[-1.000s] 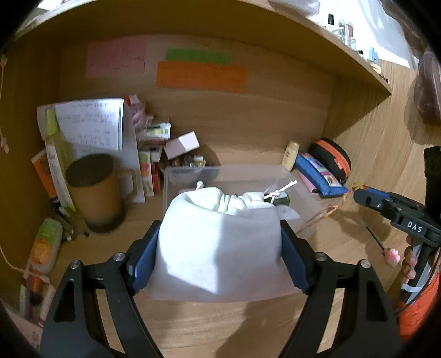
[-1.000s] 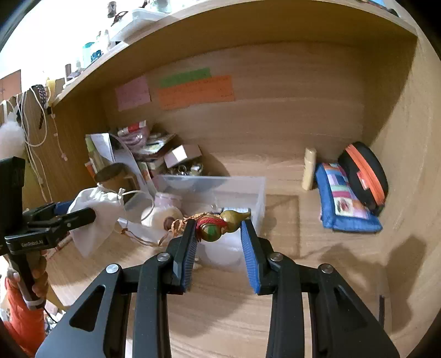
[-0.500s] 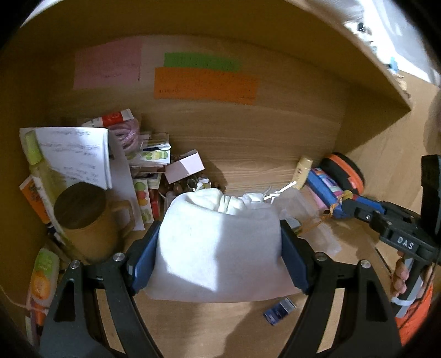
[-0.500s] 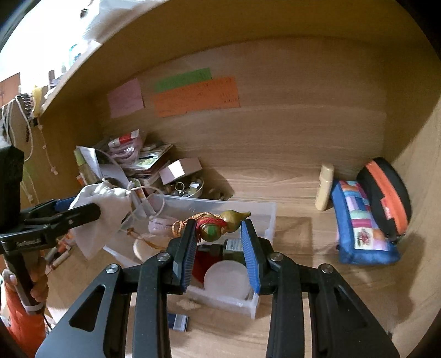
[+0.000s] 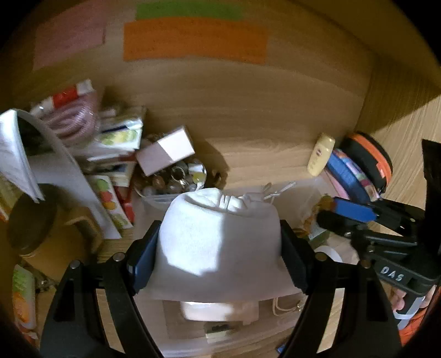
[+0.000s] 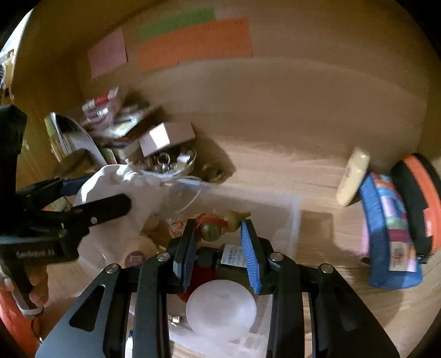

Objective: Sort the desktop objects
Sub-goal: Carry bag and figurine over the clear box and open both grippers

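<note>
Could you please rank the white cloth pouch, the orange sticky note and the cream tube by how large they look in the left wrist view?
1. White cloth pouch, though it sits closest to the camera, which inflates it.
2. Orange sticky note.
3. Cream tube, clearly smallest.

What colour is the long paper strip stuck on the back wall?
Orange, below a green strip; clearest in the left wrist view.

Readable text: "DAS" in white letters on the body of the right gripper (image 5: 347,214), seen at right in the left wrist view. Printing on the left gripper (image 6: 93,198), notes and packets: blurred, illegible.
</note>
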Demonstrator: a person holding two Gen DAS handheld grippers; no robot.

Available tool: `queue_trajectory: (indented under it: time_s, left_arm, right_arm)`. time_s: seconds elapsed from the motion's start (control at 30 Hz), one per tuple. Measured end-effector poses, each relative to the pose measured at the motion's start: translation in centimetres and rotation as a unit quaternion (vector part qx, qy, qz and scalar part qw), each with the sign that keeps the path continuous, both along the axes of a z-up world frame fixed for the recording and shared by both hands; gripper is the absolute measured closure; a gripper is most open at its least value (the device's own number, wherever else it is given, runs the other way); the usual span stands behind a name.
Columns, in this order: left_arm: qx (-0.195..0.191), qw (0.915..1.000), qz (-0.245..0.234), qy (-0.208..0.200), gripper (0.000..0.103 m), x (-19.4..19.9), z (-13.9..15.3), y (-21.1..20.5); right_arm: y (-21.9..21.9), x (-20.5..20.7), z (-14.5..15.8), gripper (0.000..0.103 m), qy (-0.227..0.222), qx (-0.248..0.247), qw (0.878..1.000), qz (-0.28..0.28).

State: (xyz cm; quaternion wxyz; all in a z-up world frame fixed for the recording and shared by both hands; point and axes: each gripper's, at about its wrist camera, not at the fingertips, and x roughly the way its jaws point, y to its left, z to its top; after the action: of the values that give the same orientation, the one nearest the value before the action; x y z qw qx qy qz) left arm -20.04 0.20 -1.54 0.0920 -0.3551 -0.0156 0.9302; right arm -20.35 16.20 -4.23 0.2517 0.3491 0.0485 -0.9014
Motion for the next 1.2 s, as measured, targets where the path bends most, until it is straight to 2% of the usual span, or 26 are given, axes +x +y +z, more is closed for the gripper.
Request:
queue_trajectory:
  time_s: [0.17,0.23,0.33,0.47,0.67,0.73,0.87,0.97,1.03,1.2]
  left_arm:
    - [-0.013,0.9999,-0.005,-0.007,0.023,-0.4,-1.1,0.3]
    - [-0.008,0.9999,-0.009,-0.010,0.023,-0.5,-1.3,0.3]
    - [-0.012,0.9998,-0.010,-0.011,0.022,-0.4,-1.5,0.2]
    - [-0.026,0.9995,-0.009,-0.014,0.022,-0.4,-2.0,0.6]
    - [-0.028,0.9995,-0.008,-0.010,0.020,-0.2,-1.8,0.4]
    - [-0.030,0.9995,-0.008,-0.009,0.013,-0.2,-1.8,0.3]
    - [-0.035,0.9994,-0.008,0.001,0.012,0.1,-1.5,0.3]
    - [-0.037,0.9993,-0.001,0.007,0.011,0.4,-0.9,0.0]
    - [-0.038,0.9992,0.006,0.013,0.009,0.8,-0.3,-0.2]
    - [-0.047,0.9980,0.022,0.037,0.005,2.7,1.4,-0.9]
  right_arm:
    - [-1.2,-0.9,-2.4,0.074,-0.016,0.040,0.999,0.004]
    - [-1.7,-0.6,-2.9,0.073,0.003,0.070,0.998,0.003]
    - [-2.3,-0.3,-3.3,0.072,0.015,0.090,0.996,0.006]
    - [-2.4,-0.3,-3.4,0.072,0.015,0.082,0.996,0.014]
    - [-2.3,0.1,-3.4,0.072,0.019,0.081,0.996,0.015]
    - [-2.4,0.0,-3.4,0.072,0.014,0.079,0.997,0.017]
    - [-2.5,0.1,-2.6,0.072,0.010,0.075,0.997,0.016]
    - [-2.3,0.9,-1.5,0.062,0.022,0.072,0.997,0.012]
    - [-2.1,1.4,-0.6,0.047,0.036,0.067,0.997,0.003]
    - [-1.9,3.5,1.5,0.038,0.064,0.067,0.996,-0.001]
